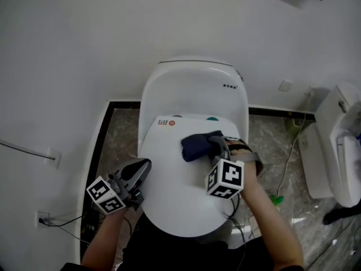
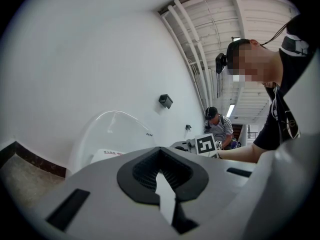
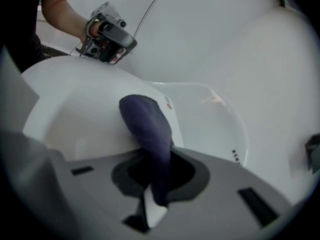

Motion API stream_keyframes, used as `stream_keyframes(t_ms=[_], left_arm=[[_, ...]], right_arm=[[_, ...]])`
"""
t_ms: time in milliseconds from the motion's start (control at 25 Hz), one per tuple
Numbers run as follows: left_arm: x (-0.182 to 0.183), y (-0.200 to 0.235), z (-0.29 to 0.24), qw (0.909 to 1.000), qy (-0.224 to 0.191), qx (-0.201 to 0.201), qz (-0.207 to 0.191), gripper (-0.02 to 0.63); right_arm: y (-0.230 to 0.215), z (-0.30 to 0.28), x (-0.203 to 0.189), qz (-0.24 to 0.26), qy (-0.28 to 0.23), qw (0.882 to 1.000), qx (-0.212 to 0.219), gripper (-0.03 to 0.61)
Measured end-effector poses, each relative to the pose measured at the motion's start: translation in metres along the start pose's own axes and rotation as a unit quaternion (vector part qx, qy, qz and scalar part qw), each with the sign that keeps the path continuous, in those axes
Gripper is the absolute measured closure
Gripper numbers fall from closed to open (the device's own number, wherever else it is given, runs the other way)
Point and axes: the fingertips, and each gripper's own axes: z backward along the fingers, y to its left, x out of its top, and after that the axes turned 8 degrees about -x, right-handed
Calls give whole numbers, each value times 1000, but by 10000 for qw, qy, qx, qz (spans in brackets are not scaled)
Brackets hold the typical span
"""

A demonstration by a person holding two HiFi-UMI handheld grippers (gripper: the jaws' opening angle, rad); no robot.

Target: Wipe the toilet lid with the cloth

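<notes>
Wiping, I'd say: R gripper clamps navy cloth on toilet lid, far right; L gripper closed, empty. Next: sweep near-left.

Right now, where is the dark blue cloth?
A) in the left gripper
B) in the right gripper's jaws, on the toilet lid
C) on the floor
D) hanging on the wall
B: the right gripper is shut on the cloth, which rests on the white toilet lid.
</notes>
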Motion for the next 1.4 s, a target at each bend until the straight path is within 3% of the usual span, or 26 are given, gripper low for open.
stream_keyframes(t_ms=[1400], left_arm=[[-1, -1, 1, 10000, -53, -17, -13, 601]], right_arm=[[76, 97, 14, -50, -75, 9997, 230, 512]])
